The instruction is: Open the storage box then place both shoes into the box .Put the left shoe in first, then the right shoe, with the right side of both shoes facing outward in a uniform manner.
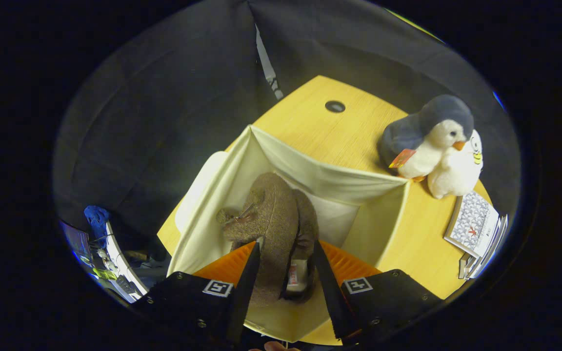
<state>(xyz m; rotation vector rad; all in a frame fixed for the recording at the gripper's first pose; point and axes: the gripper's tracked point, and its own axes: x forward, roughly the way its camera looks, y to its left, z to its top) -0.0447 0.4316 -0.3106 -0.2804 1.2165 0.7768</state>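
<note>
Open cream fabric storage box point(310, 170) on the wooden surface point(325, 131), lid off, brown fuzzy shoe point(273, 219) inside it, toe pointing away, between the hand-held gripper point(286, 265) fingers.

The shoe's point(275, 219) heel end lies hidden behind the fingers point(248, 273); whether they press it cannot be told.

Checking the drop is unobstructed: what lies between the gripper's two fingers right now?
In the gripper view, a brown shoe sits between the gripper fingers, gripped and hanging over the open cream storage box.
</note>
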